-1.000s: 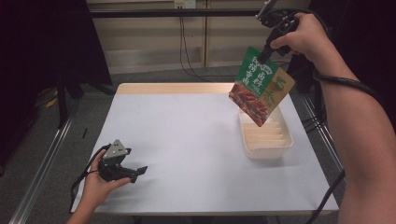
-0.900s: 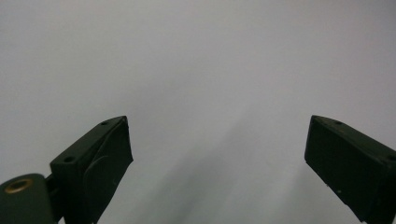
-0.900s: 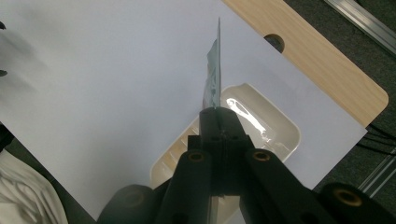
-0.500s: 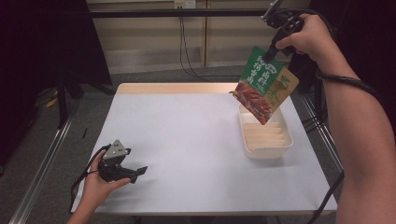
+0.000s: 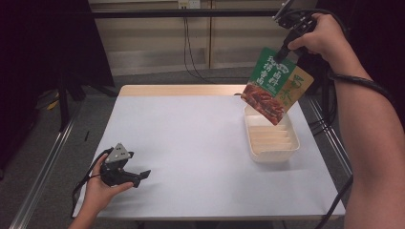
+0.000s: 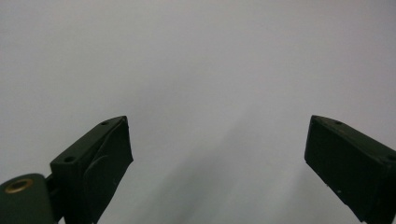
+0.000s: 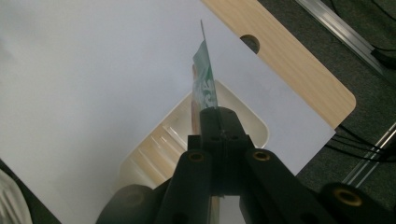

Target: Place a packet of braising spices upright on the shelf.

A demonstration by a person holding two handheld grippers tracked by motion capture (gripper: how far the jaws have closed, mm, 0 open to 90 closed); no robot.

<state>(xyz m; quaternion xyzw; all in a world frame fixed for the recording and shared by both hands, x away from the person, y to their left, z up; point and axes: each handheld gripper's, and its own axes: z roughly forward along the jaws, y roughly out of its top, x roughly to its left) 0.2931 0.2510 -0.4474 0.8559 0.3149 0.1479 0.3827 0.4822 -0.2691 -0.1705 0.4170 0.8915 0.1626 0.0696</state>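
My right tongs (image 5: 281, 53) pinch the green printed foil pouch (image 5: 276, 86) by its top edge above the shallow cream plastic tray (image 5: 272, 143), probably mid-transfer; next I lower it squarely in. My left tongs (image 5: 143, 174) rest spread on the bench (image 5: 191, 143).

Glossy foil pouch (image 5: 275, 90), smooth plastic tray (image 5: 272, 143)

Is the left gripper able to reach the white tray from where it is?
Probably yes. The left gripper sits open at the table's near left, and only bare tabletop lies between it and the white tray; the snack pouch hangs higher.
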